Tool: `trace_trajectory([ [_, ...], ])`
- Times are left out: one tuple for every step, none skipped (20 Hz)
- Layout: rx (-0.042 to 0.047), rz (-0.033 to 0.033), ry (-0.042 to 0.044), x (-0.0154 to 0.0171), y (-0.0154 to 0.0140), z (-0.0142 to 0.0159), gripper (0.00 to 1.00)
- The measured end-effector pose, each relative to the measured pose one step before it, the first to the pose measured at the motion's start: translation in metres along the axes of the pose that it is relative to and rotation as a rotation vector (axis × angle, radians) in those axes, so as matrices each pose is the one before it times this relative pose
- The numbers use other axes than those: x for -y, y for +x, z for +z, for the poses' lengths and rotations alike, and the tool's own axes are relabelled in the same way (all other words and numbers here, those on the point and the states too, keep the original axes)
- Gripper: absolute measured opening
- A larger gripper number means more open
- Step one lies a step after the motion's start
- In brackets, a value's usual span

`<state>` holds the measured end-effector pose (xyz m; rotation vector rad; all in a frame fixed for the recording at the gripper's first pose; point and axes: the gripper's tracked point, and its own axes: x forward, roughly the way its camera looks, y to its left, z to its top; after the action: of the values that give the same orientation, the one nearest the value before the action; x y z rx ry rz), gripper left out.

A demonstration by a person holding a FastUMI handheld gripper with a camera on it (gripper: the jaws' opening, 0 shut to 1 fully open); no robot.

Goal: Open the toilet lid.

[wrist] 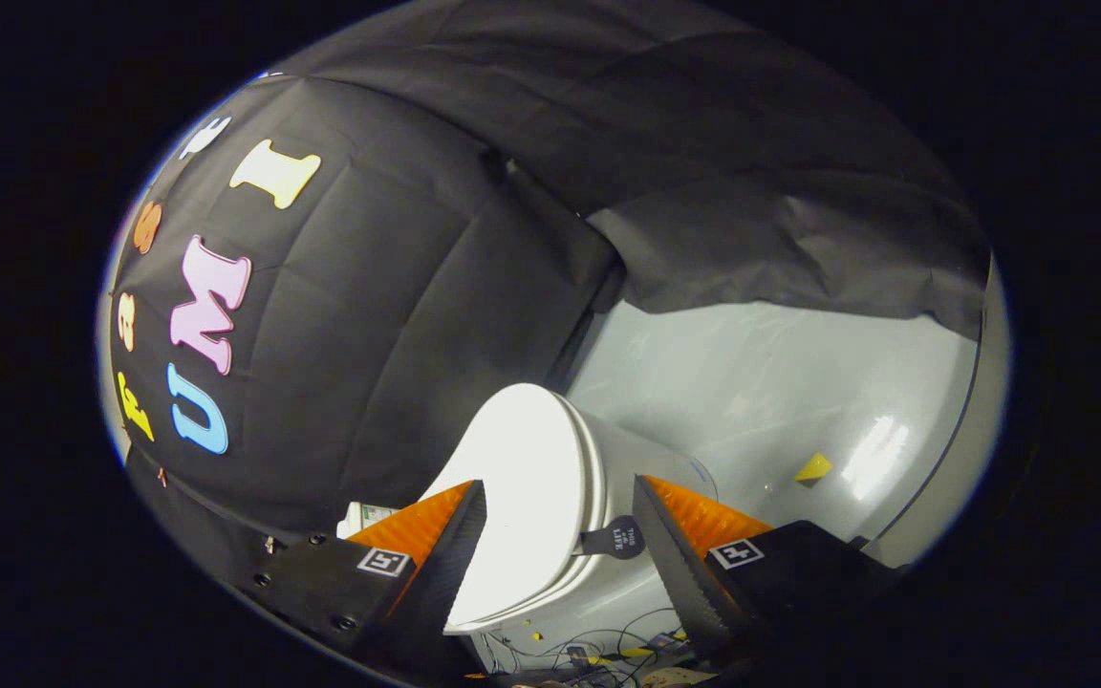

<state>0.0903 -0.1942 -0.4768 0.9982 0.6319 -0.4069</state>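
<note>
In the gripper view, the gripper (560, 545) is tipped over to one side, so the whole room looks slanted. Its two fingers are spread wide apart and hold nothing. The left finger (450, 564) is dark with a toothed inner face and an orange patch behind it. The right finger (680, 564) looks the same, with its own orange patch. Each finger carries a small square black-and-white marker on its black base.

The toilet lid (527, 487) is white and smooth. It sits between the two fingers and reaches a little beyond their tips. The left finger lies right along the lid's edge and covers part of it, but I cannot tell if it touches. The right finger stays apart from the lid. The lid lies down on the white toilet (622, 478), with only a thin line between lid and seat. A small dark tab (615, 538) with writing sticks out from the lid's rim toward the right finger.

Behind the toilet on the left hangs the black cloth wall (398, 306). More black cloth (780, 248) drapes over on the far right. Under it is a shiny pale grey floor (761, 382). A small yellow piece (812, 467) lies on that floor, well apart from the toilet. Near the fingers' bases, thin wires (589, 645) and small bits lie in a tangle beside the toilet.
</note>
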Motion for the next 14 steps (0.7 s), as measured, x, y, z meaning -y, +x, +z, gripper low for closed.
trace_trajectory([
  [-0.02225, -0.01131, 0.01012, 0.00826, 0.00571, -0.00468, 0.98],
  [-0.02081, -0.01077, 0.01104, 0.00547, 0.00776, -0.00445, 0.98],
  [-0.01838, -0.01203, 0.01405, 0.00494, 0.00696, -0.00475, 0.98],
  [-0.0131, -0.00651, 0.01047, 0.003, 0.00621, -0.00241, 0.98],
  [-0.01084, -0.00319, 0.00088, 0.00324, 0.00373, -0.00352, 0.98],
  [-0.01212, -0.00672, 0.00073, 0.00333, 0.00614, -0.00249, 0.98],
  [-0.0154, -0.00659, 0.00791, 0.00238, 0.00568, -0.00391, 0.97],
  [-0.01803, -0.00788, 0.01333, 0.00365, 0.00614, -0.00398, 0.98],
  [-0.01916, -0.01365, 0.01223, 0.00661, 0.00767, -0.00314, 0.98],
  [-0.01755, -0.0163, 0.00805, 0.00642, 0.00601, -0.00338, 0.98],
  [-0.01584, -0.01577, 0.0089, 0.00504, 0.00546, -0.00413, 0.97],
  [-0.01455, -0.00889, 0.01211, 0.00322, 0.00645, -0.00346, 0.97],
  [-0.01759, 0.00355, 0.0144, -0.00141, 0.00277, -0.0032, 0.98],
  [-0.01476, 0.00621, 0.01599, -0.00035, 0.00561, -0.00354, 0.97],
])
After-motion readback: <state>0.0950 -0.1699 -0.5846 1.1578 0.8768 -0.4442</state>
